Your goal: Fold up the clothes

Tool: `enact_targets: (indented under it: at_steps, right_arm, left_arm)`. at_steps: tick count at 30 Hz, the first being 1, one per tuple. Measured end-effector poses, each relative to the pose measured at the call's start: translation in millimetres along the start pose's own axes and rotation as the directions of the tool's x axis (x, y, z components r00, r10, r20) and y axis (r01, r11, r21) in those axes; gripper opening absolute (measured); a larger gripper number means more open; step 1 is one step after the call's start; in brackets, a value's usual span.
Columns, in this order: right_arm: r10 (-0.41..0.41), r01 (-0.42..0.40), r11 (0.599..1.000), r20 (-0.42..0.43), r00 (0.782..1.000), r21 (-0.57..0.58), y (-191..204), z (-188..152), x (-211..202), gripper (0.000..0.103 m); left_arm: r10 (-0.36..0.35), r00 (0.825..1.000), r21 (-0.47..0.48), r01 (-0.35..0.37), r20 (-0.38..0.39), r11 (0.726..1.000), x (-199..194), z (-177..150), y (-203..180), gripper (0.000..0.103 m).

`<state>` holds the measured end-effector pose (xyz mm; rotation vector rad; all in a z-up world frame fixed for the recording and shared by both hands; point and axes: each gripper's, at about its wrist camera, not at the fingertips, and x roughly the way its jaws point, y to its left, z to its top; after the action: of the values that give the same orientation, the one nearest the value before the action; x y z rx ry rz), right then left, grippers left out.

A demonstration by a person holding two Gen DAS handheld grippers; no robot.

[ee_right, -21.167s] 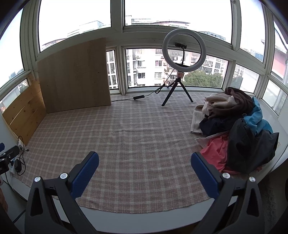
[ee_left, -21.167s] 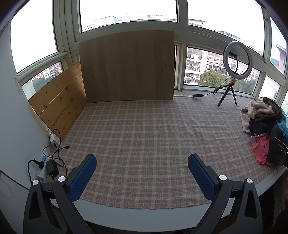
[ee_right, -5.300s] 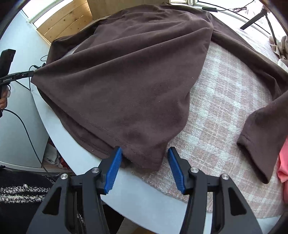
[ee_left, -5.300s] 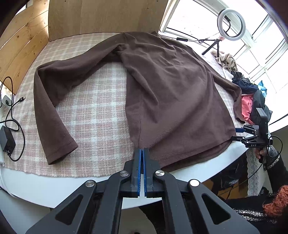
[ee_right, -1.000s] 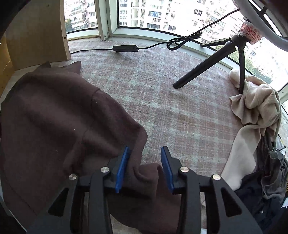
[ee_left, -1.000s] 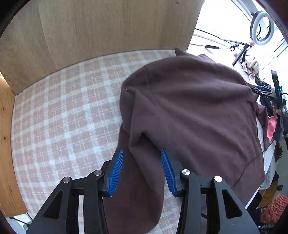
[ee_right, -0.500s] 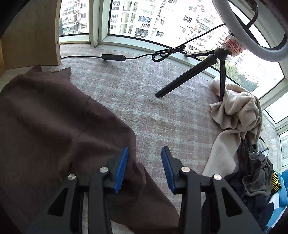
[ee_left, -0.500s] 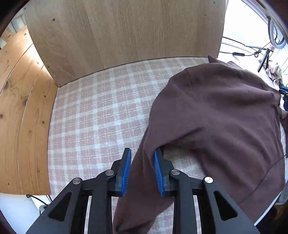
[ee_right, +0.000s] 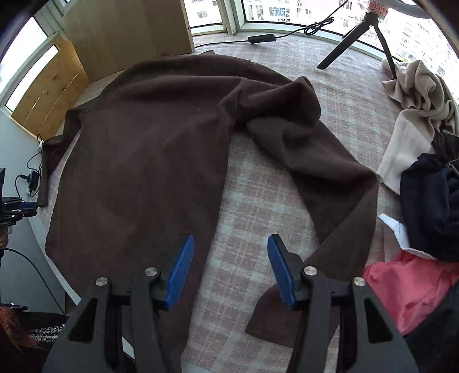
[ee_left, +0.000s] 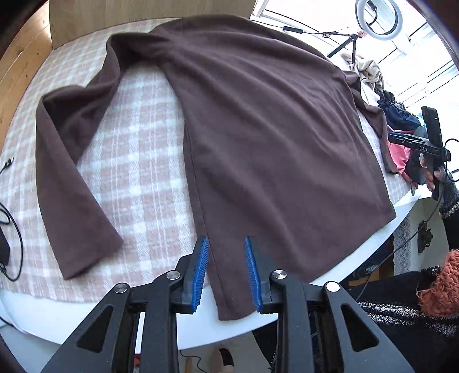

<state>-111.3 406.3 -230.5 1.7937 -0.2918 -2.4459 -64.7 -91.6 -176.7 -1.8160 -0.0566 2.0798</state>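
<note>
One checked pink-and-white cloth [ee_left: 137, 160] covers the white desk [ee_left: 381, 238], whose rounded front edge shows bare beneath the near hem. Spread flat across the cloth lies a brown long-sleeved top [ee_left: 258, 120], body facing up, its bottom hem hanging slightly over the desk's front edge. Its one sleeve [ee_left: 66, 160] bends out and down across the checks toward the front, cuff lying flat near the edge; the other sleeve [ee_right: 324, 183] runs from a bunched shoulder down beside the clothes pile, its cuff resting near the front edge of the cloth.

Wooden boards [ee_right: 126, 34] lean upright against the windows at the back and side. Beside the top, at the desk's end, sits a pile of clothes [ee_right: 424, 178]: a cream knit on top, dark navy below it, a coral-pink piece nearest the front. Behind that pile a ring light [ee_left: 375, 17] stands on a black tripod, its cable trailing along the sill.

The left gripper [ee_left: 226, 271] hovers at the hem's corner, its blue-padded fingers [ee_left: 199, 272] parted with the side seam running between them, not clamped on the fabric. The right gripper [ee_right: 229, 269] hovers over the bare checks between the top's body and the second sleeve, fingers [ee_right: 179, 271] spread wide, holding nothing.
</note>
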Motion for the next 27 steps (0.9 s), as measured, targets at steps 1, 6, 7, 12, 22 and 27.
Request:
enact_targets:
  at_steps: [1, 6, 7, 12, 22, 27]
  right_arm:
    - [0.009, -0.009, 1.000, -0.013, 1.000, -0.006, 5, -13, 3, 0.053]
    - [0.030, -0.031, 0.999, -0.061, 0.998, -0.021, 23, -65, 18, 0.053]
    - [0.031, -0.033, 0.999, -0.067, 0.997, -0.022, 26, -73, 21, 0.053]
    - [0.067, -0.072, 0.996, -0.094, 0.993, -0.044, 37, -96, 27, 0.053]
    - [0.108, -0.120, 0.986, -0.105, 0.989, -0.112, 60, -110, 27, 0.006]
    - [0.123, -0.146, 0.971, -0.128, 0.984, -0.188, 81, -114, 22, 0.006]
  left_arm:
    - [0.014, 1.000, -0.011, -0.014, -0.014, 1.000, 9, -8, -3, 0.027]
    - [0.075, 0.996, -0.040, -0.077, -0.045, 0.996, 37, -36, -21, 0.022]
    - [0.082, 0.996, -0.037, -0.083, -0.038, 0.996, 37, -38, -23, 0.010]
    - [0.082, 0.997, -0.076, -0.082, -0.002, 0.994, 33, -45, -26, 0.002]
    - [0.099, 0.990, -0.120, -0.087, 0.097, 0.989, -6, -64, -33, 0.002]
    - [0.102, 0.992, -0.200, -0.085, 0.073, 0.976, -1, -74, -8, 0.002]
